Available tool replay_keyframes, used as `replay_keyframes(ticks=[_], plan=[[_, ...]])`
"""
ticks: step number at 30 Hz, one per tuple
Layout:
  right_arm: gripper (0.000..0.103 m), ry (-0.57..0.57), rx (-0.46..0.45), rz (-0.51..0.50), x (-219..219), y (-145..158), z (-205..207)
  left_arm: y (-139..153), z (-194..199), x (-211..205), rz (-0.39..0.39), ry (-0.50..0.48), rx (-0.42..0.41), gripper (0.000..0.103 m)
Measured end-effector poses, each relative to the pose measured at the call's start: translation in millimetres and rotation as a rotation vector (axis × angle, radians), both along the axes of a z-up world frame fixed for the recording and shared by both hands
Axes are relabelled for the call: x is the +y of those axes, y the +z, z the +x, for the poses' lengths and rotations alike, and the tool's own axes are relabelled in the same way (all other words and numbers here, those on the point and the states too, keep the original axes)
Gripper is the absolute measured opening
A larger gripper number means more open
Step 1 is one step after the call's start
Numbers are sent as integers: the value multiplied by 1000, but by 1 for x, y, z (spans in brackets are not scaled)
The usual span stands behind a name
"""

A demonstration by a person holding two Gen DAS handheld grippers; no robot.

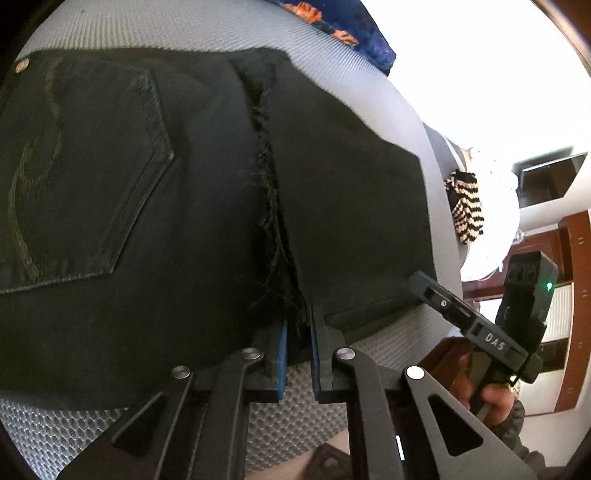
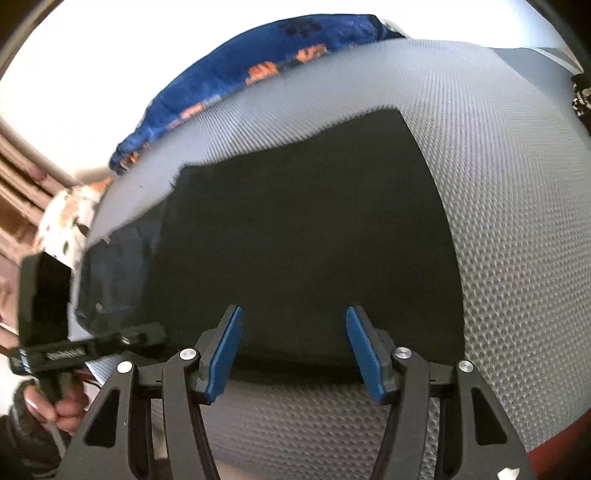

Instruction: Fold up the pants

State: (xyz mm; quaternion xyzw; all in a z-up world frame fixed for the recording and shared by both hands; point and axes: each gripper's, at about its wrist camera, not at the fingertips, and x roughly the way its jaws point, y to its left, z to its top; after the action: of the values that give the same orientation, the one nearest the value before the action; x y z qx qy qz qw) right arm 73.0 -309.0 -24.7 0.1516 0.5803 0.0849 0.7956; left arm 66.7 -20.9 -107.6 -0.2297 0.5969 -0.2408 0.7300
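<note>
While the black denim pants [image 1: 192, 206] are lying folded on the grey textured tabletop [image 2: 517, 221], the left claw [image 1: 295, 354] is pinching their near hem and the right claw [image 2: 293, 350] is hovering spread apart; a blue patterned cloth [image 2: 266, 62] is lying behind.

Left tool [image 1: 297, 341] pinching black pants [image 1: 147, 221] hem, grey mat [image 1: 399, 336] beneath

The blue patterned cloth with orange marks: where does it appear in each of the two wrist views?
Left wrist view: the blue patterned cloth lies at the top edge, right of centre, beyond the black pants.
Right wrist view: it runs along the upper left, behind the pants.
Shared landmark: the grey textured mat under the pants.
</note>
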Motion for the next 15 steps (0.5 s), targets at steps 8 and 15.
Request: replay_keyframes(ticks=[8, 15], plan=[[53, 8, -36, -13, -3, 12, 14, 39, 5, -16, 175, -69, -192, 21], [46, 13, -119, -104, -10, 22, 59, 69, 29, -43, 270, -109, -458, 25]])
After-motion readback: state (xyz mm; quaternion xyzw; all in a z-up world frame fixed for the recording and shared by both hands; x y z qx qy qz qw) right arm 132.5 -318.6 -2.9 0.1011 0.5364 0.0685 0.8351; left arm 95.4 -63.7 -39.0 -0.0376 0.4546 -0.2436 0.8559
